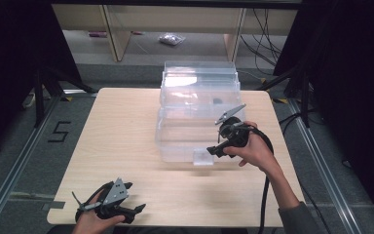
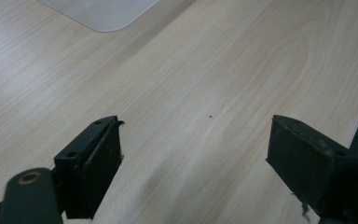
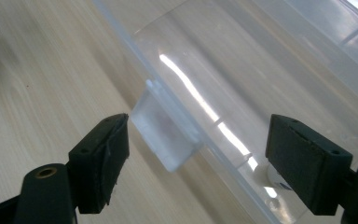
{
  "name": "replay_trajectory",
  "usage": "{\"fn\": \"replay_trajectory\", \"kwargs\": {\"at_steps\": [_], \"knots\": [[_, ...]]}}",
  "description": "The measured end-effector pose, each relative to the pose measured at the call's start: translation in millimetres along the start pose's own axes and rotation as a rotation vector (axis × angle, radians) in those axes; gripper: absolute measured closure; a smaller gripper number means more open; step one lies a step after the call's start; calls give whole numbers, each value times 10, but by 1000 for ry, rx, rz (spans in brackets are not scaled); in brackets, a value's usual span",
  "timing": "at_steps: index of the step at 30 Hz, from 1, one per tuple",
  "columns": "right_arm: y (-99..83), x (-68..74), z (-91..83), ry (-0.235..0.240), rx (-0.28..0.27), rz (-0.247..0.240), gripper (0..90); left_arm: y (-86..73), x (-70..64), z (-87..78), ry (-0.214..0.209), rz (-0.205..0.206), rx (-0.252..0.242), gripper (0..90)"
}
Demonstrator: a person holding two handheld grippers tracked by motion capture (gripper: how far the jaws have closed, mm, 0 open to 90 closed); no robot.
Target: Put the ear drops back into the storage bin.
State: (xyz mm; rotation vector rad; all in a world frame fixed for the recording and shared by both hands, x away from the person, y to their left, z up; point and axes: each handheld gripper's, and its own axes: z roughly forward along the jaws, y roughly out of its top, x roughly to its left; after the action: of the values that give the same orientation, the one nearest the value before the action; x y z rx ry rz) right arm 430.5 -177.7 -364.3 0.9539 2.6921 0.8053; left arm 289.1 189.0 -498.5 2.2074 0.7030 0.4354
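A clear plastic storage box (image 1: 197, 112) with its lid on stands at the middle back of the light wooden table (image 1: 121, 136). Its front latch (image 1: 203, 157) faces the person. My right gripper (image 1: 213, 151) is held at the box's front right, just right of the latch. In the right gripper view that gripper (image 3: 198, 154) is open, with the latch (image 3: 168, 135) and the box wall (image 3: 270, 84) ahead between the jaws, untouched. My left gripper (image 1: 135, 196) rests low at the table's front left. It (image 2: 193, 154) is open over bare wood, and the box corner (image 2: 102, 14) lies far ahead.
The table's front edge runs right beside the left gripper. Black cable (image 1: 264, 195) trails from the right gripper over the front right. On the floor are a "5" mark (image 1: 58, 131) at left, stand legs, a small plastic bag (image 1: 171, 39) and wooden furniture legs behind.
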Motion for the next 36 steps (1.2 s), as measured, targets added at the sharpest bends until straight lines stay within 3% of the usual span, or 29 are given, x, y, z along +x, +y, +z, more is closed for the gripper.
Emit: {"fn": "replay_trajectory", "kwargs": {"at_steps": [2, 5, 7, 9, 12, 17, 19, 20, 21, 27, 29, 30, 32, 34, 36], "knots": [[-10, 10, 2, 3, -14, -24, 223, -2, 1, 1, -2, 2, -2, 171], [-15, 35, -2, 18, -1, -2, 223, -1, 1, 0, -1, 1, 0, 171], [-38, 58, -2, -3, -33, -34, 222, -2, 2, 2, -1, 2, -1, 171], [-48, 85, -16, 8, -19, -15, 221, -1, 1, 1, -1, 3, -2, 171], [-67, 98, -15, 12, -39, -48, 221, -1, -5, 0, -5, -8, -9, 171], [-103, 161, -24, 19, -33, -25, 218, 0, 1, 0, 0, 1, 0, 172], [-123, 160, -20, 21, -53, -58, 218, 0, -3, 0, 0, -6, -3, 172], [-127, 184, -28, 19, -43, -33, 217, 0, 0, 0, 0, -1, -1, 171], [-139, 179, -11, 20, -60, -53, 218, 1, -7, -2, -7, -9, -7, 172], [-195, 251, -17, 32, -68, -41, 217, -1, 1, 3, -1, 1, -1, 171], [-211, 258, -25, 33, -68, -59, 216, -1, 1, 2, 0, 2, -1, 172], [-224, 275, -14, 50, -69, -44, 215, -1, 2, 2, 0, 2, -1, 171], [-234, 295, -31, 33, -51, -25, 214, 0, 0, 1, 1, -1, 0, 171], [-257, 301, -5, 41, -80, -70, 213, 0, 0, 1, 1, -1, 0, 171], [-283, 334, -8, 51, -73, -70, 212, 0, 0, 1, 0, 0, 1, 171]]}}
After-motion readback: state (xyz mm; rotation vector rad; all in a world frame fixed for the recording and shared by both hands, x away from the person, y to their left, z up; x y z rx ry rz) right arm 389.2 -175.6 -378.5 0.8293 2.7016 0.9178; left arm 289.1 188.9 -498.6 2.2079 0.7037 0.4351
